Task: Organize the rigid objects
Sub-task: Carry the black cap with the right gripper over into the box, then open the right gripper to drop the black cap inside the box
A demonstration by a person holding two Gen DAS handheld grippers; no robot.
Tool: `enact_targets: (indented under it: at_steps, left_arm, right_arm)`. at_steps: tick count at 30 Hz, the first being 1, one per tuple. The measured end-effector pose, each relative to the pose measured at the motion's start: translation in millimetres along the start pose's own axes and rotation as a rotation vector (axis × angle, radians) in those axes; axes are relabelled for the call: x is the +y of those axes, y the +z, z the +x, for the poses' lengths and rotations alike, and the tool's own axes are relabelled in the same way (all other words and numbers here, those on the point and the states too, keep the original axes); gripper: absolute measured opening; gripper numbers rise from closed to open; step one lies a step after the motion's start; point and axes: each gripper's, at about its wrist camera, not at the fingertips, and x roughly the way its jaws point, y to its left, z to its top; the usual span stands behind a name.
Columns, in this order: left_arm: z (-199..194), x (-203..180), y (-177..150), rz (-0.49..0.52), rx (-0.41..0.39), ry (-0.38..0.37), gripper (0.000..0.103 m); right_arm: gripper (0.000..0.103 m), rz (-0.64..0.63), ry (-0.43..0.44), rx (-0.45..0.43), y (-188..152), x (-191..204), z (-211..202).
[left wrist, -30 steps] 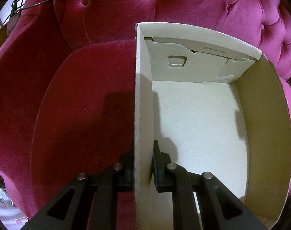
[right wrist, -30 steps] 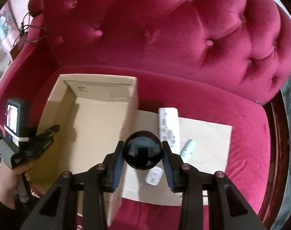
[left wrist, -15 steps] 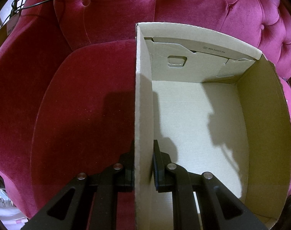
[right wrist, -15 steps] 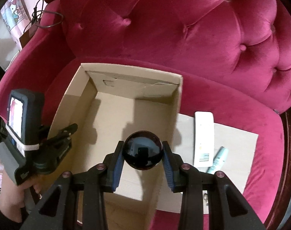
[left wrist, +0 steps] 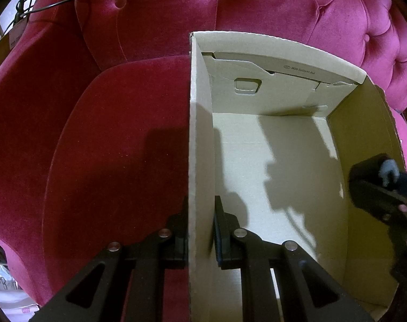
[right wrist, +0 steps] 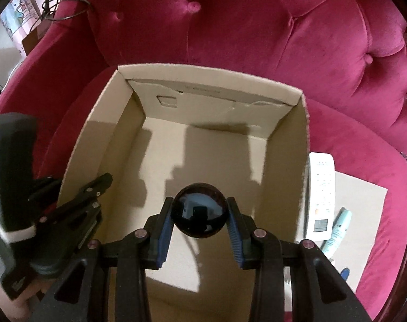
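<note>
Two claws are at work over a cardboard box (right wrist: 203, 139) that sits on the seat of a crimson tufted armchair (right wrist: 257, 26); the left claw (left wrist: 200, 230) is clamped on the box's left wall, one jaw outside and one inside, steadying it; in the right wrist view that same tool shows at about 8 o'clock, on the box's left rim. The right claw (right wrist: 199, 216) grips a dark glossy ball (right wrist: 199, 210) between its blue pads (right wrist: 164, 228), pressed at the ball's widest girth, and hangs above the box's open interior, whose floor looks bare. The ball looks hard, smooth and mirror-like, so I judge it slippery and prone to roll; it may be glass and so breakable, though the pictures cannot settle its material or weight; a hold across the middle, as now, is the sound one, since pads set higher or lower would squeeze it out. Lowering it close to the floor before letting go seems wise, as a dropped sphere would bounce or run to a wall. At 3 o'clock outside the box, on a flat cardboard sheet (right wrist: 364, 196), lie a white remote control (right wrist: 320, 196) and a pale tube (right wrist: 337, 228), both awaiting their turn.
</note>
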Motion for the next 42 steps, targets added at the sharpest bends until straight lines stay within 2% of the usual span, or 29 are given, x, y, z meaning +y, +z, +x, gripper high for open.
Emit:
enact_targets:
  at_steps: [13, 20, 22, 32, 35, 40, 42]
  left_arm:
    - [1, 0, 0, 0.0, 0.0, 0.0, 0.015]
    - [1, 1, 0, 0.002, 0.0, 0.001, 0.015]
    - [1, 1, 0, 0.001, 0.001, 0.001, 0.015]
    - [1, 0, 0, 0.003, 0.001, 0.002, 0.015]
    - [1, 0, 0, 0.004, 0.0, 0.003, 0.015]
    - [1, 0, 1, 0.004, 0.001, 0.003, 0.015]
    - [1, -1, 1, 0.005, 0.001, 0.003, 0.015]
  right_arm:
    - [0.041, -0.016, 0.001, 0.044, 1, 14, 34]
    - [0.041, -0.01, -0.008, 0.045, 1, 14, 35]
    - [0.047, -0.009, -0.008, 0.042, 1, 14, 33]
    - [0.051, -0.024, -0.032, 0.002, 0, 14, 14]
    - [0.058, -0.032, -0.061, -0.003, -2, 13, 8]
    - [0.09, -0.018, -0.065, -0.031, -1, 8, -4]
    - [0.098, -0.011, -0.064, -0.049, 0, 5, -12]
